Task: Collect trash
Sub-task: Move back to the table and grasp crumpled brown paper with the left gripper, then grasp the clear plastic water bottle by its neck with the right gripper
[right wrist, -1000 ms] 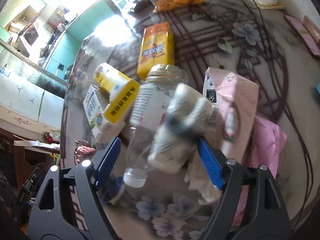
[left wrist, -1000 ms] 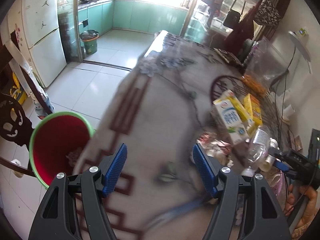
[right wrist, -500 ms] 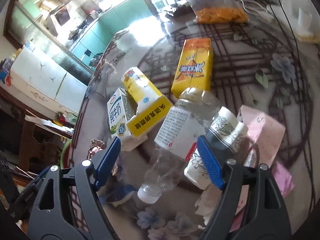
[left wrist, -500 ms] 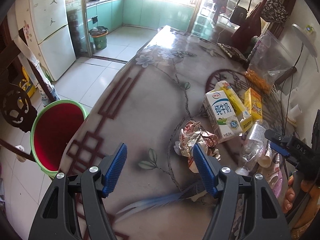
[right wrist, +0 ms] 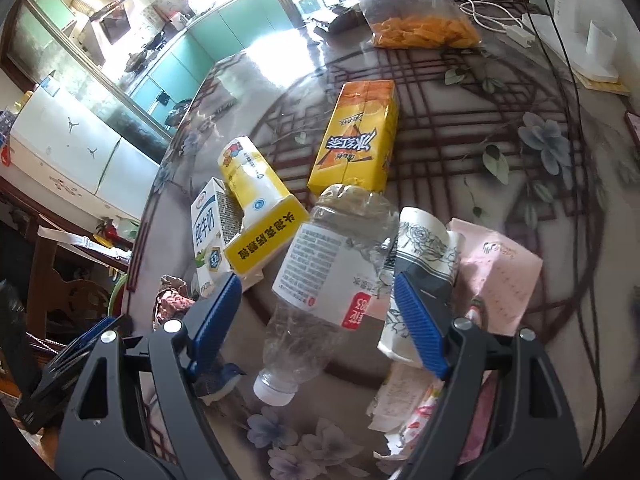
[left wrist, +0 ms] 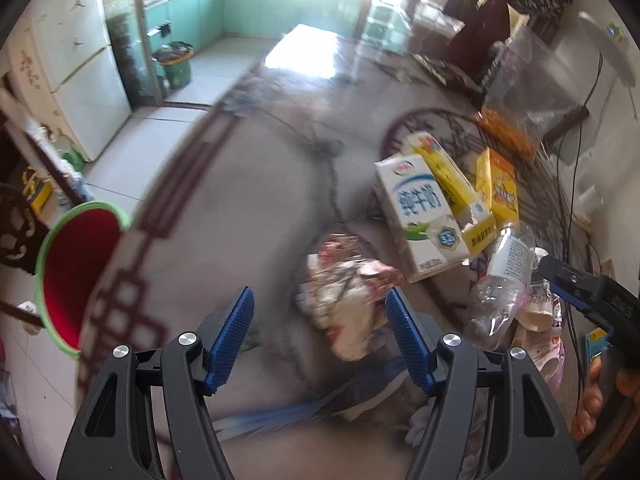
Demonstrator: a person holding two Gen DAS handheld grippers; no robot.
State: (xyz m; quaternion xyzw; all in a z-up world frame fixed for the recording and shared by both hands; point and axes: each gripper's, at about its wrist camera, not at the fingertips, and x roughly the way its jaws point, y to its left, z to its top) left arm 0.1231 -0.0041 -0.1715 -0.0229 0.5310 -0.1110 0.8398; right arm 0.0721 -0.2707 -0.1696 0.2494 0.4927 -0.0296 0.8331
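Note:
My left gripper [left wrist: 320, 332] is open and empty, with a crumpled paper wad [left wrist: 348, 300] lying between its fingers toward the right one. My right gripper [right wrist: 320, 316] is open around a crushed clear plastic bottle [right wrist: 320, 276] lying on the table, cap toward me. A patterned paper cup [right wrist: 420, 264] lies against the right finger. A white milk carton [left wrist: 420, 220], a yellow-and-white carton [right wrist: 260, 216] and an orange-yellow drink carton [right wrist: 356, 140] lie beyond. A red bin with a green rim [left wrist: 76, 276] stands on the floor left of the table.
Pink paper packets [right wrist: 500, 272] and torn wrappers [right wrist: 408, 404] lie at the right. A plastic bag of orange snacks [right wrist: 420, 28] and white cables [right wrist: 500, 20] sit at the back. A fridge [left wrist: 72, 56] and a dark chair [left wrist: 12, 224] stand at the left.
My left gripper has moved forward and right, so the paper wad now lies between its fingers. My right gripper has come closer over the bottle and stays open.

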